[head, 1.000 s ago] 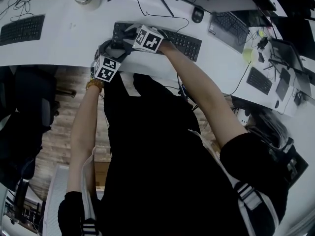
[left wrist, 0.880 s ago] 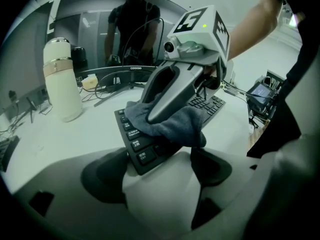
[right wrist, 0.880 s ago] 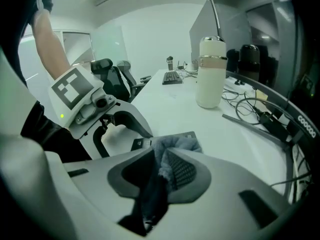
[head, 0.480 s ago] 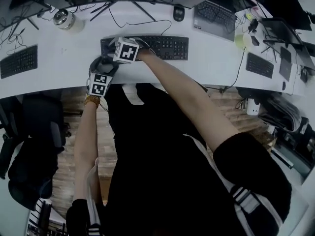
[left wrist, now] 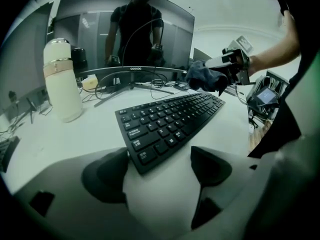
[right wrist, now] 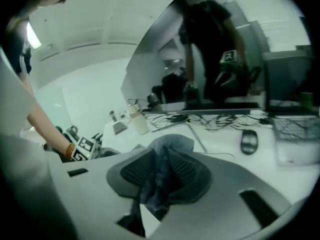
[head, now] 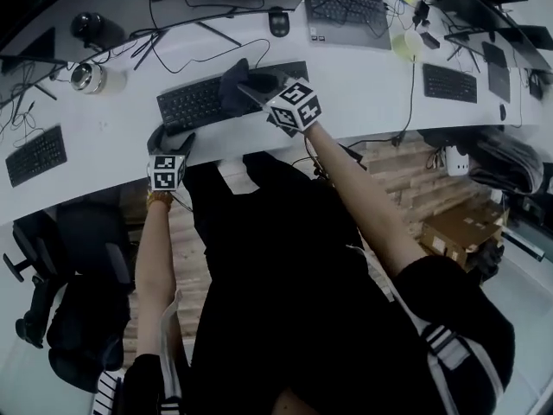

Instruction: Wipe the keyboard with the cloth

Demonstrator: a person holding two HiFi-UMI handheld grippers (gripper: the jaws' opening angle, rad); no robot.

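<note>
A black keyboard (head: 194, 100) lies on the white desk (head: 363, 72); the left gripper view shows it close up as the keyboard (left wrist: 170, 121). My left gripper (head: 168, 141) rests at its near left corner, and that gripper (left wrist: 159, 171) is open: the corner sits between the jaws, against the left pad (left wrist: 107, 176) and well apart from the other. My right gripper (head: 257, 89) hovers over the keyboard's right half, shut on a dark grey cloth (head: 235, 83). The cloth (right wrist: 167, 151) bunches between the ribbed pads of that gripper (right wrist: 162, 171) and hangs below them. The same cloth (left wrist: 202, 78) appears lifted above the keys.
A white flask (left wrist: 60, 81) stands left of the keyboard, before a curved monitor (left wrist: 125, 29) with cables under it. A mouse (head: 278, 22) and a laptop (head: 346, 7) lie further back. More keyboards (head: 34, 156) (head: 449, 83) sit at both sides. An office chair (head: 78, 240) stands low left.
My right gripper has swept the cloth from the keyboard's left end toward its right half and risen off the keys, rolling as it went. The left gripper has kept its place.
</note>
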